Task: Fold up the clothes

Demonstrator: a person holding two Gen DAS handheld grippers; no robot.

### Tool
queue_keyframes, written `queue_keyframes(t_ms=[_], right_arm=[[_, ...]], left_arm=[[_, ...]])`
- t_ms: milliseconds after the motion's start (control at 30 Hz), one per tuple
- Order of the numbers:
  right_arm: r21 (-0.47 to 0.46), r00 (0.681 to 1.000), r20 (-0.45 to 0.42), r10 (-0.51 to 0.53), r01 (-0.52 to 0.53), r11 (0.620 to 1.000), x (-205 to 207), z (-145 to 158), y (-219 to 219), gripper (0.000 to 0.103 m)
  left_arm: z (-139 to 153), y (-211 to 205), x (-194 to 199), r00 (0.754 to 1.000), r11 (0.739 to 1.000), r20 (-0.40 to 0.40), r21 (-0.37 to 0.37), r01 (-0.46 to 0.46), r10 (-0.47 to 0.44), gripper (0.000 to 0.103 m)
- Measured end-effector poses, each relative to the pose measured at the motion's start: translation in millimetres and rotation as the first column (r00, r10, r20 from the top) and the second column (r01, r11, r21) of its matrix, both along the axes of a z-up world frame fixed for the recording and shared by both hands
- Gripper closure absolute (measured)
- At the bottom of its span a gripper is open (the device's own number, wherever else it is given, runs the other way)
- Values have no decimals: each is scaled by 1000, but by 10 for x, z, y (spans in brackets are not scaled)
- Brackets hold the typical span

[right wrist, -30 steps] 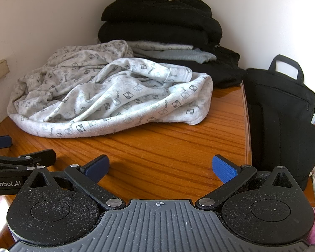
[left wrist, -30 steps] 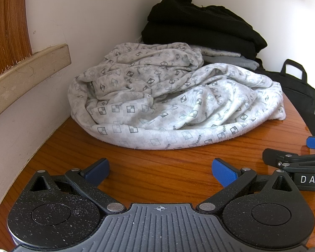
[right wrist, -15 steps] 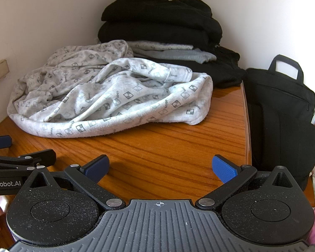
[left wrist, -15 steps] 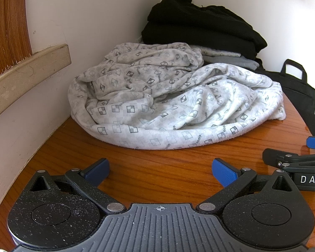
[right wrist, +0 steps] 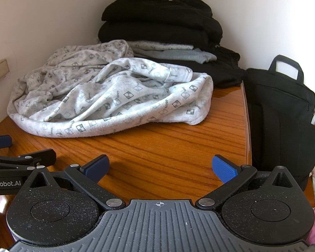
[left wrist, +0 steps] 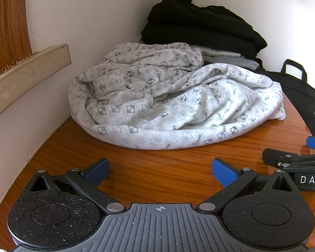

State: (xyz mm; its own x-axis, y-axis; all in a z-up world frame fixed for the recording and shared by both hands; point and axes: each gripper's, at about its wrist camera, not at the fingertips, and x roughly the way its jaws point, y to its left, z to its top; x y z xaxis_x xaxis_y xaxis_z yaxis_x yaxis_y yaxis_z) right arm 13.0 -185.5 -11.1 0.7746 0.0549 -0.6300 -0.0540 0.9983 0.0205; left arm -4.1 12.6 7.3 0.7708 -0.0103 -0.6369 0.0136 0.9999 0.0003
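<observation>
- The left gripper (left wrist: 160, 171) is hovering low over the wooden table (left wrist: 157, 168), its blue-padded jaws spread wide apart and holding nothing
- The right gripper (right wrist: 160, 169) is sitting just beside it at the same height, jaws likewise splayed wide with only bare wood showing between them
- Each gripper is showing at the edge of the other's view, so the two are lying side by side and close together
- The crumpled white patterned garment (left wrist: 168, 105) is lying in a heap on the table ahead of both grippers, apart from them and touching neither, one side against the white wall (left wrist: 94, 21)
- A stack of folded clothes (right wrist: 161, 27), mostly black with grey layers, is standing in the corner just behind the heap
- A black bag (right wrist: 283, 109) is standing upright beyond the table's right edge
</observation>
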Motion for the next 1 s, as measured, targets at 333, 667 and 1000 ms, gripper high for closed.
queue_keyframes(t_ms=[333,667,1000], right_arm=[[0,1000,1,1,-1,1000,-1,2,5,0],[62,988,3,157,-157,986,100,118,-73,0],[67,939,118,322,-331,941,523,573,-109,0]], left_arm=[[114,145,-68,999,999,46,-43,3,-1,0],[328,294,-218,988,992,153,-121,34,-16,0],[324,459,-265,985,988,174,-154,11,16,0]])
